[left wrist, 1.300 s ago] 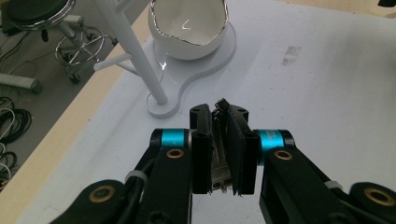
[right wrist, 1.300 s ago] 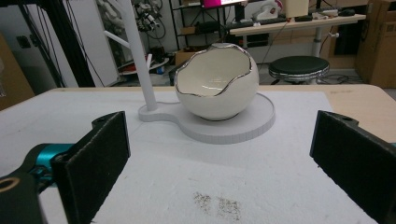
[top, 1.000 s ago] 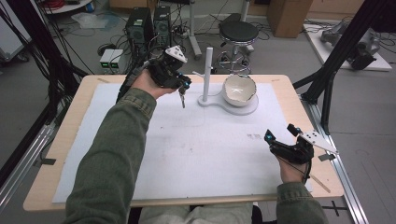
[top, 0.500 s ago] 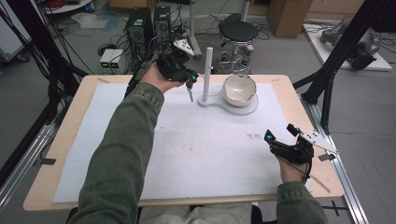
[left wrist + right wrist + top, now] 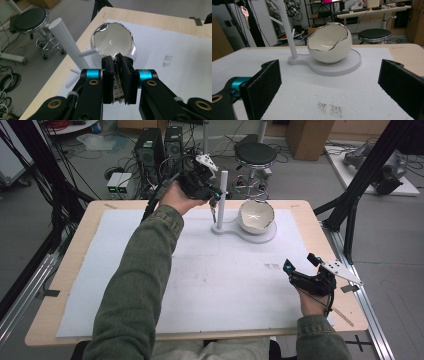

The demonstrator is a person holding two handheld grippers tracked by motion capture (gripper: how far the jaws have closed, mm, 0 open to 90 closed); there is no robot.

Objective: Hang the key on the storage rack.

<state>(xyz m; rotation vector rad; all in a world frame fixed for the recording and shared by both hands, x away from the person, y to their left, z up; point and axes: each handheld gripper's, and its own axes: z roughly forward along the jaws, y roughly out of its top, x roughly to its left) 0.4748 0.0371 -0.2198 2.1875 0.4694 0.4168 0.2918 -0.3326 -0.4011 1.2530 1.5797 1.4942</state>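
The tabletop (image 5: pixel 75 285) carries a wide white mat (image 5: pixel 225 280); at its far middle stands a white stand (image 5: pixel 220 195), an upright post with short pegs on a flat base, and on the round part of that base sits an egg-shaped white bowl (image 5: pixel 256 216) with a silver broken-shell rim; the bowl looks empty in both gripper views.

The left hand-held gripper (image 5: pixel 212 195) is raised just beside the top of the post; its jaws are pressed together on a small bunch of keys (image 5: pixel 117 75), which in the left gripper view sits clamped between the black pads with the metal blades poking out above and below; in the high view a key hangs down from the gripper close to the post, and the right gripper view catches it dangling at the upper left (image 5: pixel 245 15); so the task's thing is in the air, held, near the stand and not yet on it.

The right hand-held gripper (image 5: pixel 302 265) rests low near the right front of the mat, well apart from the stand, jaws spread wide with nothing between them.

As a judgement: the pick-up is done and the carry is nearly done; what is left is to bring the key ring over one peg (image 5: pixel 89 52), hook it on, and let go; whether the ring is lined up with a peg I cannot tell.
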